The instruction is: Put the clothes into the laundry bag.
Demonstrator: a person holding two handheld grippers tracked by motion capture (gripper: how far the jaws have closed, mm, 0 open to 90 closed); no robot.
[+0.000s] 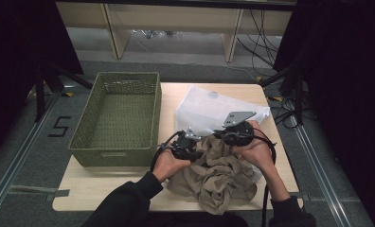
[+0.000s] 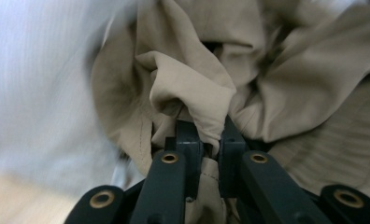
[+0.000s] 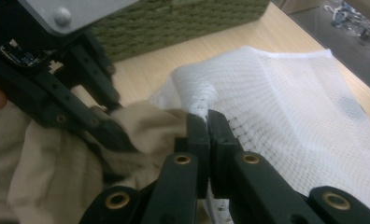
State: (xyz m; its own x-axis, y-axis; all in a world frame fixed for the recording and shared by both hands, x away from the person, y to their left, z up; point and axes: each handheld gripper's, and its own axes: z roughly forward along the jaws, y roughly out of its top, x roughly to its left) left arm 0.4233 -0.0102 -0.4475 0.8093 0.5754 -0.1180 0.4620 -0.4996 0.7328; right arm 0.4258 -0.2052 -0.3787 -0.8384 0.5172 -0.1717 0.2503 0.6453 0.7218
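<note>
Nearest the person, at the desk's (image 1: 81,189) front edge, one crumpled beige cloth (image 1: 218,177) lies in a heap. Two claws work at its far side: the left claw (image 1: 189,147) is clamped on a fold of the beige cloth, and the right claw (image 1: 233,135) pinches the edge of one white mesh bag (image 1: 209,111), jaws nearly together. Farther off to the left, one green woven basket (image 1: 121,85) sits on the desk.
</note>
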